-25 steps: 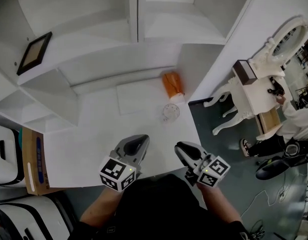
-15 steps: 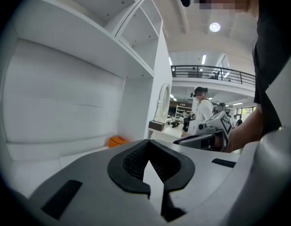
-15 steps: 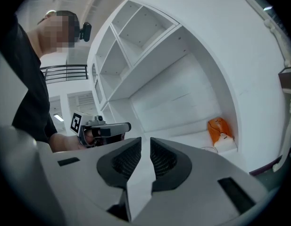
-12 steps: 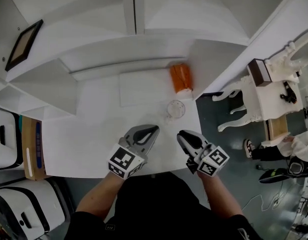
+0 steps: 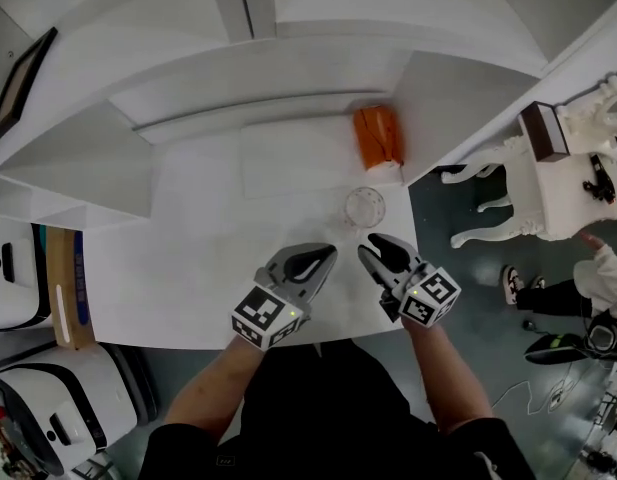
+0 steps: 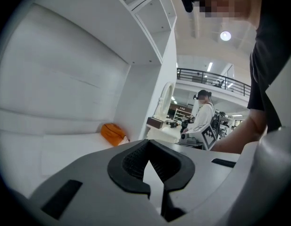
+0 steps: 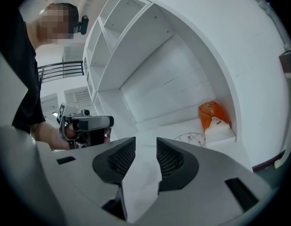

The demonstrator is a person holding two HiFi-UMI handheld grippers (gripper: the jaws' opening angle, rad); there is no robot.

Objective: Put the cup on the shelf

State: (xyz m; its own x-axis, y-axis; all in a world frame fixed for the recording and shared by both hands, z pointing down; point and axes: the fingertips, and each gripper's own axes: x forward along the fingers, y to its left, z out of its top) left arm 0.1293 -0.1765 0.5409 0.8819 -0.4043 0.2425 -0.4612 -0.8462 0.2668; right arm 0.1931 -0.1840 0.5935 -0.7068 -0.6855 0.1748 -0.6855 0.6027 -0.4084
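Both hands had come in over the tabletop (image 5: pixel 178 268) and closer to the cup (image 5: pixel 365 208) than they were a moment before. The right tongs (image 5: pixel 375 247) had just been opening, and now they stood spread apart with nothing between them, only bare tabletop showing in the gap. The left tongs (image 5: pixel 324 255) were pressed together at the tips and held nothing.

The cup stood on the tabletop, near its right edge, just ahead of the right tongs and a little to their right. Nothing was touching it. It looked like the right tongs were getting ready to take the cup, so the lift up to the shelf (image 5: pixel 288 73) had not begun.

The cup was clear, so it was hard to see. In the right gripper view it (image 7: pixel 191 139) showed only as thin lines, and I could not tell if anything was inside. The left gripper view did not show it at all. An orange thing (image 5: pixel 378 136) lay behind the cup by the wall, and I could not tell what it was. The high parts of the shelf were cut off in the head view.
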